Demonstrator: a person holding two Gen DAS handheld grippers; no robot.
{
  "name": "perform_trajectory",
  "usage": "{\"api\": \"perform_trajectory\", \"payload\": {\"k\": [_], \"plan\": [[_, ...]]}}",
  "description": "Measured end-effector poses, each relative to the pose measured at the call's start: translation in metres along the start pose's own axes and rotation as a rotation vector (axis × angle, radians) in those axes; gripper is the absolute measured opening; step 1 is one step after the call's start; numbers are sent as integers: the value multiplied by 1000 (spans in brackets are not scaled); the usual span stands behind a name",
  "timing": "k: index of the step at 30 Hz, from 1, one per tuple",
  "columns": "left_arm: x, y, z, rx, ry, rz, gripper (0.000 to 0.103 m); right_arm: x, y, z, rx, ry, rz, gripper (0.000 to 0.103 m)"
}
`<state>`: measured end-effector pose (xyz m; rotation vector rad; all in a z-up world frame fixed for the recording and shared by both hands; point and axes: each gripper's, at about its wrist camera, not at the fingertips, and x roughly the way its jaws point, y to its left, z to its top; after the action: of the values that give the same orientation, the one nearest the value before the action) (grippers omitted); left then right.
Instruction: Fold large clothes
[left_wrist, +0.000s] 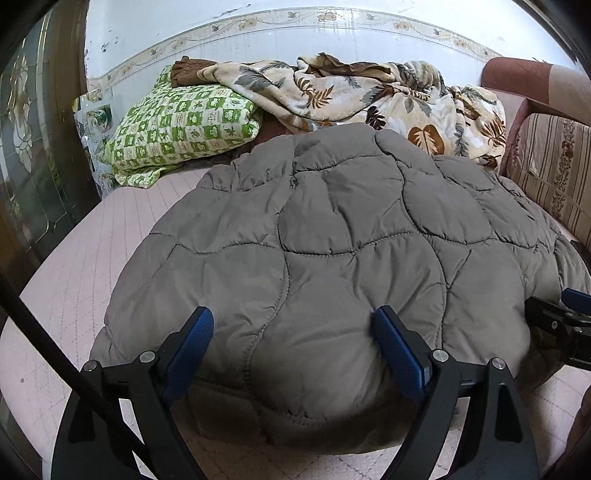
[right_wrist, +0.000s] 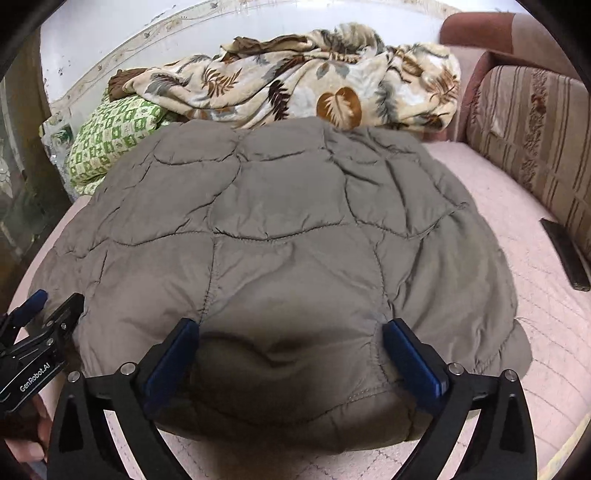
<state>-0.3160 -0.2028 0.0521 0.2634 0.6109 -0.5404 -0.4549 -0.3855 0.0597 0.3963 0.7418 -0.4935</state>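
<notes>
The grey quilted jacket (left_wrist: 325, 236) lies folded into a thick bundle in the middle of the pink bed (left_wrist: 74, 280), its near edge a rounded, puffed fold facing both cameras. Both claws stand at that near edge, side by side. The left claw (left_wrist: 293, 332) has its blue pads spread wide with the padding bulging up between them – the fabric sits in the gap but the pads do not pinch it, so it reads as released. The right claw (right_wrist: 291, 339) is the same: jaws at full spread, straddling a soft hump of the fold, gripping nothing.

My reading is that a fold has been laid down and let go. To do this step well, the claws should back off straight along their own line so the pads do not drag the slippery shell and pull the top layer askew; a light press on the fold would help, since padding this springy may creep open. Any further fold needs a deep bite through all layers, not just the top skin.

Both claws tilt downward toward the bed, roughly parallel; the right one shows at the edge of the left view and the reverse.

Beyond the jacket lie a leaf-print blanket (left_wrist: 388, 92) and a green checked quilt (left_wrist: 184, 122), with a striped cushion (right_wrist: 532, 125) to the right.
</notes>
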Motion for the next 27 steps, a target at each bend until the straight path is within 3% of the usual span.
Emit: {"api": "perform_trajectory", "payload": {"k": [10,14,19,24,27], "plan": [[0,1,0,-17,-1,32,94,3,3,0,-19,20,-18,102],[-19,1,0,-41,-33,28,94,-23,4,-2,10,-63,8,102],[-73,6,-20,-70,-72,-47,94,-77,13,-30,-24,-192,-2,102],[-145,13,-47,-43,-116,-96,94,-139,30,-73,-46,-226,-1,102],[-196,19,-58,-39,-144,-127,95,-179,46,-92,-62,-227,74,102]]}}
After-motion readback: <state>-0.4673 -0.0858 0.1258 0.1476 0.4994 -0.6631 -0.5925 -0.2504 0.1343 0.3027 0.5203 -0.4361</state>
